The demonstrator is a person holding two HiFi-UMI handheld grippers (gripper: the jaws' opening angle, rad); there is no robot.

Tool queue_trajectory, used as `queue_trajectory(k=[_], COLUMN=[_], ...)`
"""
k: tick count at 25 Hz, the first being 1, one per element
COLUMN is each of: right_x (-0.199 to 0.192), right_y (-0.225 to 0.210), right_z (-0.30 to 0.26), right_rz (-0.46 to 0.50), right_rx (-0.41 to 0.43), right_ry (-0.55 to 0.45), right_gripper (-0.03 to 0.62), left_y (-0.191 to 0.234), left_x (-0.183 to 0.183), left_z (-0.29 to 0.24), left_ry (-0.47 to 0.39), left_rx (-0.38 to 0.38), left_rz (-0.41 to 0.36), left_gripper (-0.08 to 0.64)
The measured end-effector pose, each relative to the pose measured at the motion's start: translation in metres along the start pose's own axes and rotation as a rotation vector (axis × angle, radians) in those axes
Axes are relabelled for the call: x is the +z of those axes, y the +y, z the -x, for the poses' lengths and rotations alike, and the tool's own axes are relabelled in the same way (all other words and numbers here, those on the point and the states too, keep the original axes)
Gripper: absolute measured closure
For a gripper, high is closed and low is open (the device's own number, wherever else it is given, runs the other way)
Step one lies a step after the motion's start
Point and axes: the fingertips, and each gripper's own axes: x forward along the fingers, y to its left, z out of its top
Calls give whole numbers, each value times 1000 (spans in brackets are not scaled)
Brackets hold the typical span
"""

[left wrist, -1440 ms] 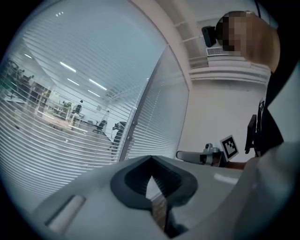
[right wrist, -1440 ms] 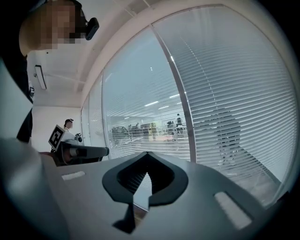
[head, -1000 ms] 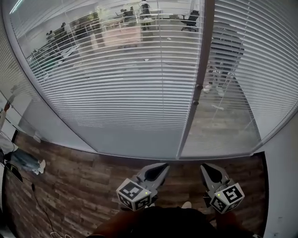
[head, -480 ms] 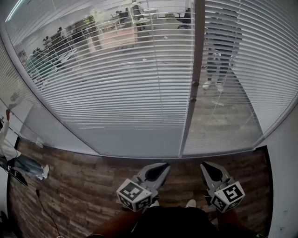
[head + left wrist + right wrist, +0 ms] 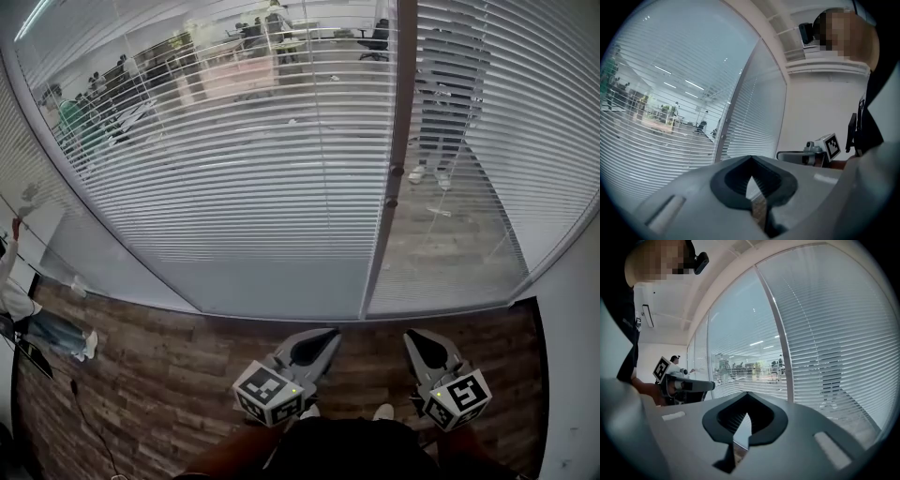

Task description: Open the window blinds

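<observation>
White slatted blinds [image 5: 253,159] hang behind the glass wall ahead, with a second panel [image 5: 511,122] right of the grey frame post [image 5: 394,159]. The slats lie flat enough that the office beyond shows through. My left gripper [image 5: 317,343] and right gripper [image 5: 418,341] hover low over the floor, short of the glass and touching nothing. In the left gripper view my left gripper [image 5: 751,157] has its jaws together and empty, with the blinds [image 5: 661,122] ahead. In the right gripper view my right gripper [image 5: 746,393] is likewise shut, facing the blinds [image 5: 829,333].
Wood-plank floor [image 5: 141,375] runs up to the glass. A white wall [image 5: 572,356] closes the right side. A person [image 5: 450,103] stands beyond the glass, and another person [image 5: 28,319] is at the left edge. A thin cable [image 5: 89,422] lies on the floor at left.
Both grippers have kept their place and stayed shut. The head view has shifted slightly. The person at the left edge has raised an arm.
</observation>
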Motion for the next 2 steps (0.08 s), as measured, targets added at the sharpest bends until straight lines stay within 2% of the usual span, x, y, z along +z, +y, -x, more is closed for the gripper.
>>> queue_trajectory(k=[2], right_x=[-3], right_y=[1], right_z=[0], right_rz=[0], right_rx=[-5], right_ry=[3], right_gripper=[569], left_y=[3], left_x=[3], left_z=[1], left_ry=[0], left_rx=[20], left_rz=[-6], left_gripper=[560])
